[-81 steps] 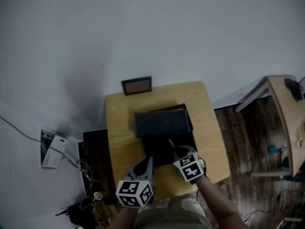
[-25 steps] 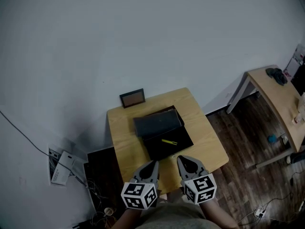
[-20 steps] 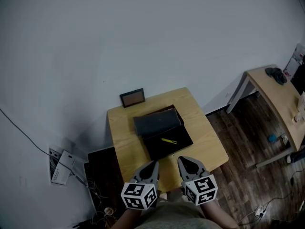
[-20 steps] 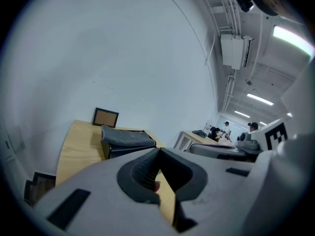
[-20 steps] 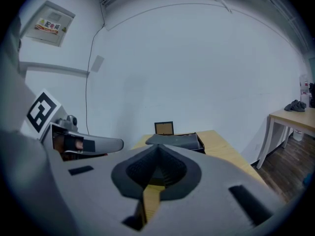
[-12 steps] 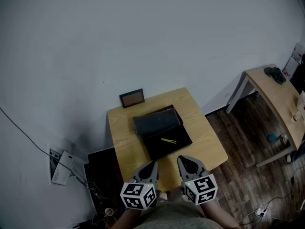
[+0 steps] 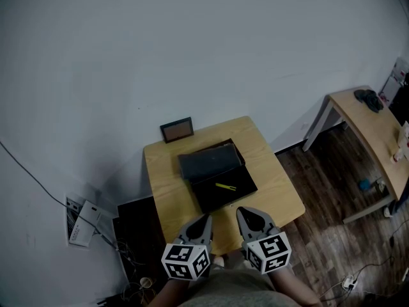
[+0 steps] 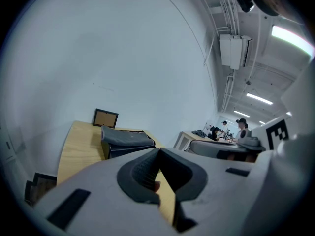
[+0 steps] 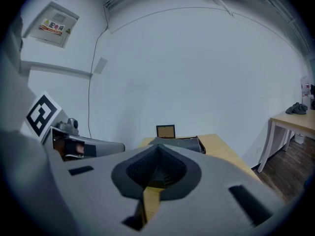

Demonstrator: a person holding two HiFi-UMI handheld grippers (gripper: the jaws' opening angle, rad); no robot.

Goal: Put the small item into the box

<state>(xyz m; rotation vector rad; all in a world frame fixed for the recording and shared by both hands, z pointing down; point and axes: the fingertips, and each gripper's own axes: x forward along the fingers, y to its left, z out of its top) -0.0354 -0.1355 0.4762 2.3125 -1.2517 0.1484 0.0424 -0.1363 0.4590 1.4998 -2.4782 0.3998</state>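
Head view: small wooden table (image 7: 163, 184) set against a pale wall (image 7: 192, 43), with an open black box (image 7: 211, 198) near its middle and the grey lid (image 7: 209, 161) propped along the box's far side. Small item (image 7: 225, 186), a slim yellow piece, lying flat on the dark bottom of the box, right of centre, well apart from both grippers. Picture frame (image 7: 177, 130) upright at the table's far edge, against the wall. Left gripper (image 7: 206, 218) and right gripper (image 7: 241, 212) side by side at the table's near edge, tips pointing far, toward the box, marker cubes nearest the camera. Left gripper view: jaws clenched tip to tip, nothing between them, with the table, the box (image 8: 120, 150) and the frame (image 8: 105, 118) beyond; persons (image 8: 231, 128) small in the far right background. Right gripper view: jaws likewise pressed together on nothing, a strip of table top showing below the tips, the box (image 9: 179, 143) and the frame (image 9: 166, 131) straight ahead, the left gripper (image 9: 78, 146) at the left. To the right in the head view, a second table (image 7: 374, 139) on a dark wooden floor (image 7: 319, 190), with dark things (image 7: 369, 98) on its far end.
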